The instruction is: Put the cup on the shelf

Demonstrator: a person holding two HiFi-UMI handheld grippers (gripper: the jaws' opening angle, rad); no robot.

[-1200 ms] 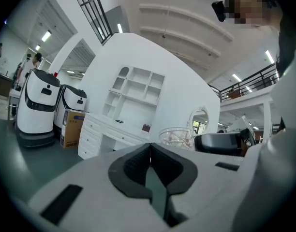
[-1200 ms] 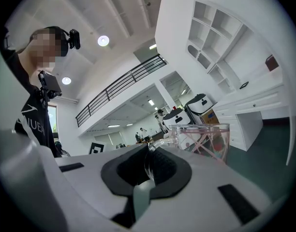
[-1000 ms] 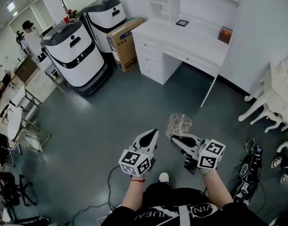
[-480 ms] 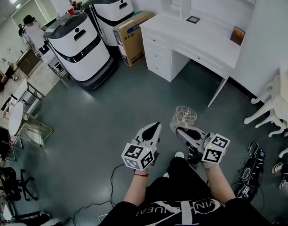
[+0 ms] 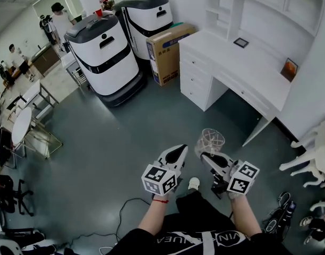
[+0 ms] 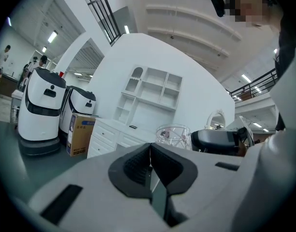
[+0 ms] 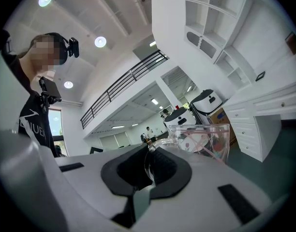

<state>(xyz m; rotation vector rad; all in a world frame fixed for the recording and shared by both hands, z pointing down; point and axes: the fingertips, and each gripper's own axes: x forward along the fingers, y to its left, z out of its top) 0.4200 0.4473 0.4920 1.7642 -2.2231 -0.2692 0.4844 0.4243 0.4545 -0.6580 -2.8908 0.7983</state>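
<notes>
Walking the cup toward the white desk is what I am doing. In the head view the worktop [image 5: 242, 70] and the shelf [image 5: 261, 7] above it are sitting fuller and nearer in frame than a second ago, while both grippers are keeping the same pose in front of me. To my mind that is meaning the carry is under way and the placing is not yet begun. The clear cup [image 5: 209, 141] is riding upright above the grey floor [image 5: 125, 132], at the tip of the right gripper [image 5: 206, 156] and well apart from the shelf. The left gripper [image 5: 178, 151] is hanging just beside it, carrying nothing.

In the left gripper view, the left gripper [image 6: 149, 151] is showing its pads pressed together with nothing between them. The cup [image 6: 173, 134] is showing beyond the tips, a little to the right, with the shelf [image 6: 150, 93] far behind.

In the right gripper view, the right gripper [image 7: 149, 161] is clamping what looks like the cup's clear handle. The cup's body [image 7: 201, 137] is standing just past the jaws, and the shelf [image 7: 220, 37] is rising above it.
</notes>
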